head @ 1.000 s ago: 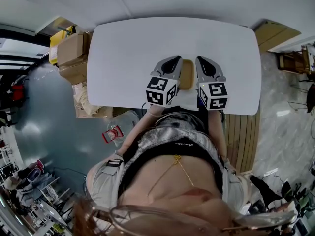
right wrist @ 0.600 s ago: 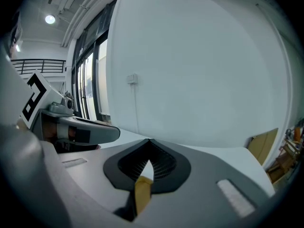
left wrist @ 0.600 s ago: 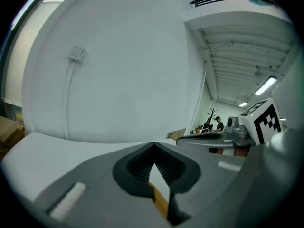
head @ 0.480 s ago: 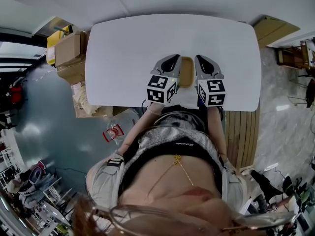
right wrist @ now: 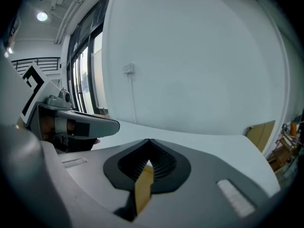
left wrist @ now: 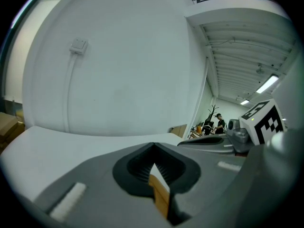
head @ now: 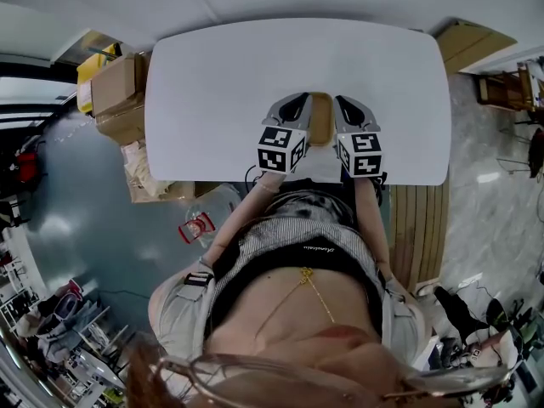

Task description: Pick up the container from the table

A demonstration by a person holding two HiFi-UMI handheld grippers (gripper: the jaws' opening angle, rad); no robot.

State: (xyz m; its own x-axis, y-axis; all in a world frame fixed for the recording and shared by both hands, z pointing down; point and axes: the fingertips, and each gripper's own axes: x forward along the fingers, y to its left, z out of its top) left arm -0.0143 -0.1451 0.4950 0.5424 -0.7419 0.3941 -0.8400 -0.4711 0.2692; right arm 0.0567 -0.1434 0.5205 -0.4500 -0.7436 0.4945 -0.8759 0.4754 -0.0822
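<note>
Tan container (head: 321, 121) (thin-walled), pinched at 2 opposite edges.

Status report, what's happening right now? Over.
Left gripper, right gripper: both shut on tan container, one each side. Container by near edge of white table. Nothing in the way.

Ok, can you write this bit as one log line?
left claw: shut on tan flat container | right claw: shut on same container

Your tan shallow container (head: 321, 124) lies mid-frame over the white rounded table (head: 212, 75), between your left gripper (head: 297, 102) and right gripper (head: 347, 103). Brown cardboard boxes (head: 119, 92) stand upper left.
</note>
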